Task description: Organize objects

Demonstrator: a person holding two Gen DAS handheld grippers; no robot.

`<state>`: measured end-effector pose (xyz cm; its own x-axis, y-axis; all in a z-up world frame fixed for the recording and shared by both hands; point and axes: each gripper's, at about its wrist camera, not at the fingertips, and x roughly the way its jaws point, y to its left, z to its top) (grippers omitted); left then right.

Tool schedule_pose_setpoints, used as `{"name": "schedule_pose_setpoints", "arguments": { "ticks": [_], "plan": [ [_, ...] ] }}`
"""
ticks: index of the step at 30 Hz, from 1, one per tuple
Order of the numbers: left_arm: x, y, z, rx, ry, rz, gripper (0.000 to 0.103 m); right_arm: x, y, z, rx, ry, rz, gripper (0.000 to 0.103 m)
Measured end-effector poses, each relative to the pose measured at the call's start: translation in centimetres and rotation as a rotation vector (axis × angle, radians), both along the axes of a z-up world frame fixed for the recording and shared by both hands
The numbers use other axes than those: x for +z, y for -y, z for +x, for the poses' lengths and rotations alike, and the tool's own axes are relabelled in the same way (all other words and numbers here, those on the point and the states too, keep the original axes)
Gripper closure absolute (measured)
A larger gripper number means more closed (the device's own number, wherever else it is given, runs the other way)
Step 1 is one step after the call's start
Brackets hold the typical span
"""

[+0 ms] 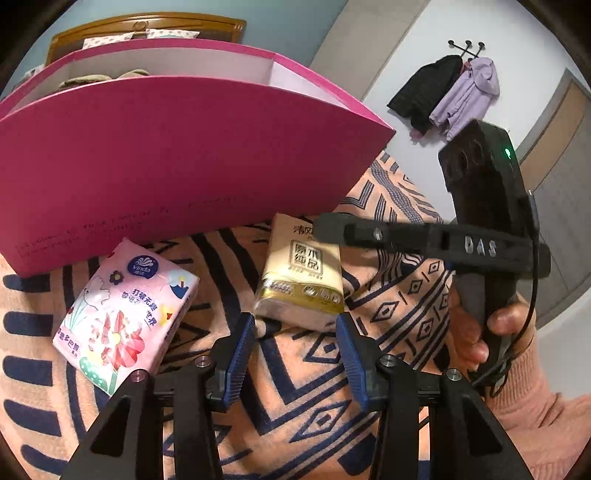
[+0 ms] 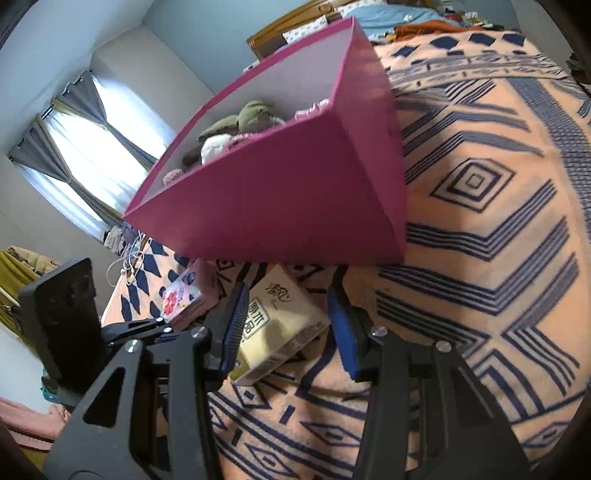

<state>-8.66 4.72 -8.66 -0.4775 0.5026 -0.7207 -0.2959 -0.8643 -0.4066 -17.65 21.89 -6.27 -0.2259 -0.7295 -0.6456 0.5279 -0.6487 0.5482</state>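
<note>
A cream and gold tissue pack (image 1: 301, 280) lies on the patterned bedspread (image 1: 295, 406) just in front of my open left gripper (image 1: 295, 325). A pink Vinda tissue pack (image 1: 122, 314) lies to its left. A magenta box (image 1: 166, 158) stands behind both packs. In the right wrist view my right gripper (image 2: 286, 295) is open with its jaws on either side of the cream pack (image 2: 280, 325), apart from it. The pink pack (image 2: 181, 295) lies at the left and the magenta box (image 2: 288, 206) holds soft toys. The right gripper (image 1: 321, 225) reaches in from the right in the left wrist view.
A wooden headboard (image 1: 147, 26) and pillows lie behind the box. Coats (image 1: 450, 92) hang on a wall rack at the right. A curtained window (image 2: 74, 155) is at the left. The bedspread (image 2: 480, 221) stretches out to the right of the box.
</note>
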Motion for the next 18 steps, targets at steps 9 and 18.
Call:
{"name": "schedule_pose_setpoints", "arguments": {
  "ticks": [9,18],
  "plan": [
    [-0.5,0.4,-0.6,0.006,0.007,0.037,0.059,-0.3,-0.4,2.6,0.051,0.019,-0.015,0.056],
    [-0.5,1.1,-0.9,0.029,0.011,0.039,0.059,0.2,-1.0,3.3,0.045,0.022,-0.025,0.056]
  ]
}}
